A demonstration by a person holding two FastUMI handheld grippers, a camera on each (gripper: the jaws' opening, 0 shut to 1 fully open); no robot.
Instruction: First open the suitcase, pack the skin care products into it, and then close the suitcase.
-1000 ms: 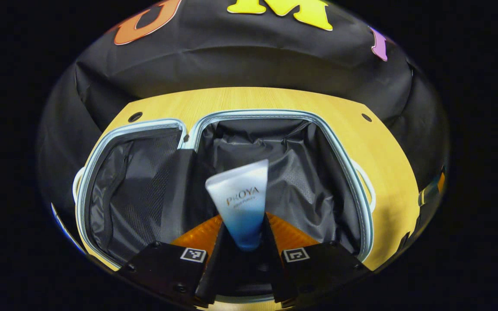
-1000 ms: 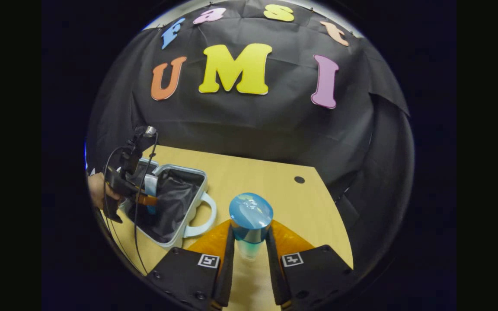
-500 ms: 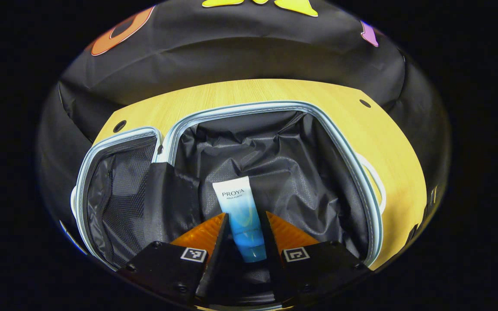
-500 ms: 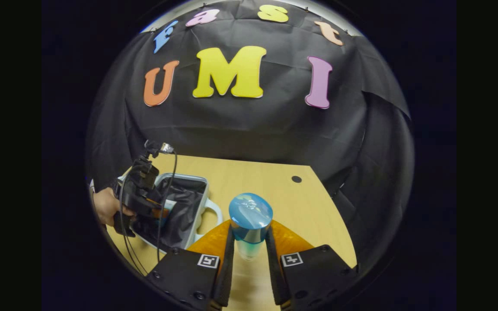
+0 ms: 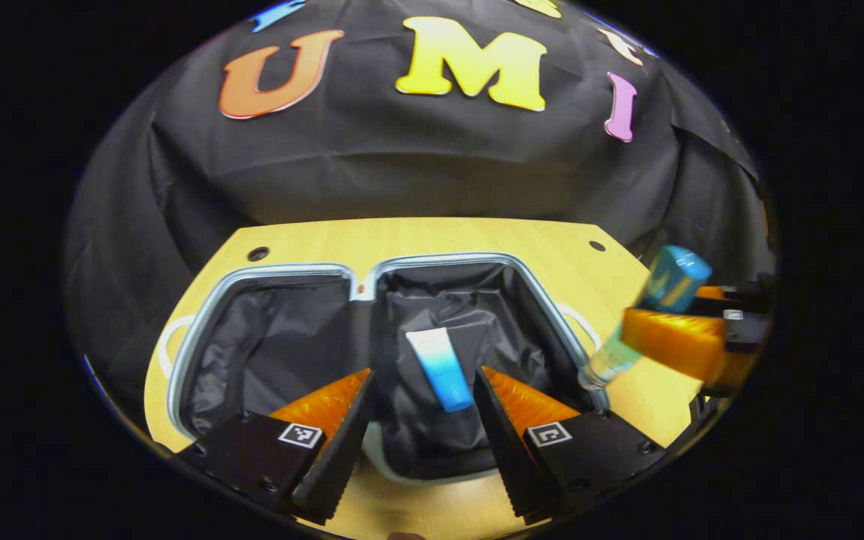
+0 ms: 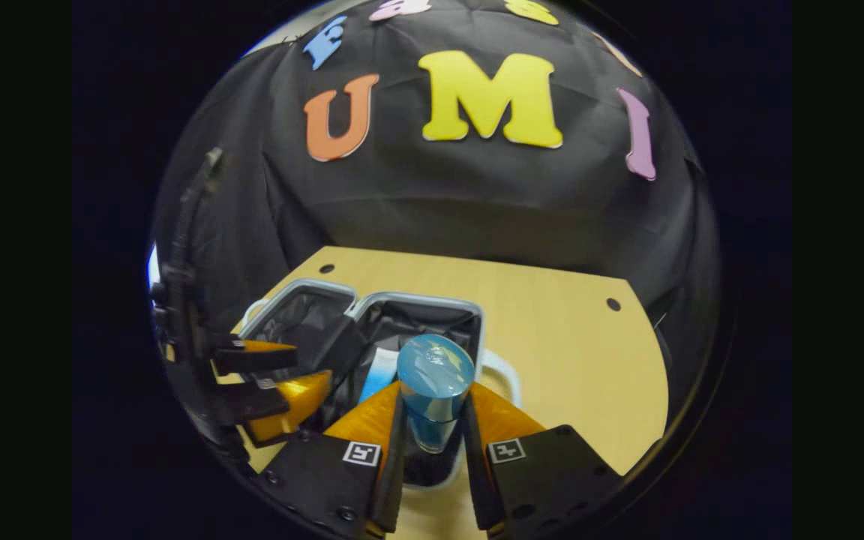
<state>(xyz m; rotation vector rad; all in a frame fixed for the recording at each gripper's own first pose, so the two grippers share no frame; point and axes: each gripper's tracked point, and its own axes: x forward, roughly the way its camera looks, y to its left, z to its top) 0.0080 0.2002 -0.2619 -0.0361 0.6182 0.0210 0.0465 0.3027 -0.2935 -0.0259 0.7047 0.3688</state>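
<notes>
I see the suitcase (image 5: 267, 352) lying open on the wooden table (image 5: 439, 236), both halves lined with dark cloth. A white and blue tube (image 5: 439, 367) lies in the right half. My left gripper (image 5: 421, 420) is released, its fingers spread wide above the case and apart from the tube. My right gripper (image 6: 432, 442) is clenched around a bottle with a blue cap (image 6: 434, 379), and it holds this bottle over the right half of the case, near the tube.

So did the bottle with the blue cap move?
Yes. The bottle, gripped by the right gripper, went from over bare table to over the open suitcase.
</notes>
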